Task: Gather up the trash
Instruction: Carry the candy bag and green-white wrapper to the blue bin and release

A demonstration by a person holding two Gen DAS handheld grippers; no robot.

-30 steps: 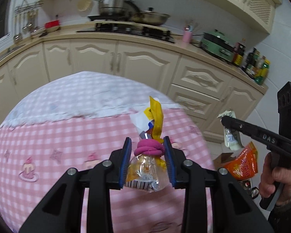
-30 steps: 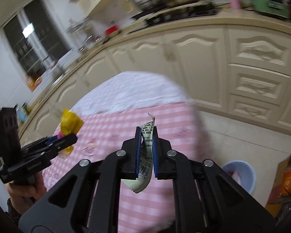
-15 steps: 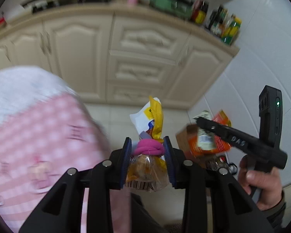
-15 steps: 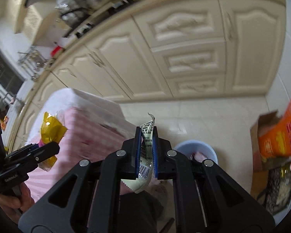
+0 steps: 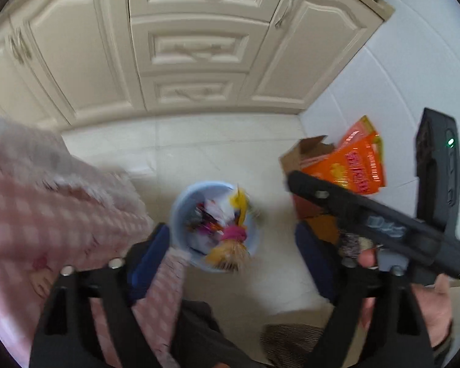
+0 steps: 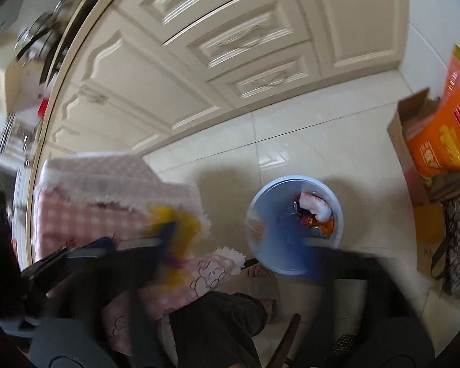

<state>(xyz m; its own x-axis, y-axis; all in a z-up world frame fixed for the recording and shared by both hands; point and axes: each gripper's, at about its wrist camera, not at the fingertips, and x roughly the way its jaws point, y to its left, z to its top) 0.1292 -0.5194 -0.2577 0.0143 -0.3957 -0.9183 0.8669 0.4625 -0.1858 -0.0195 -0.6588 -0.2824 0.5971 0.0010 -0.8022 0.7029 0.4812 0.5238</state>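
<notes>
A light blue trash bin stands on the tiled floor and holds several wrappers. My left gripper is open above it, and the yellow snack bag with the pink band is loose between the jaws, over the bin's near rim. The bin also shows in the right wrist view. My right gripper is open and blurred above the bin, with nothing between its jaws. The white sachet it held is not discernible. The left gripper's fingers show blurred at the left with the yellow bag.
The pink checked tablecloth hangs at the left. Cream cabinets stand behind the floor. A cardboard box with orange packets stands at the right by the white tiled wall. My legs and foot are near the bin.
Both grippers swung from the table to above the blue bin and opened. The yellow bag left the left jaws' grip, and the white sachet left the right jaws.
</notes>
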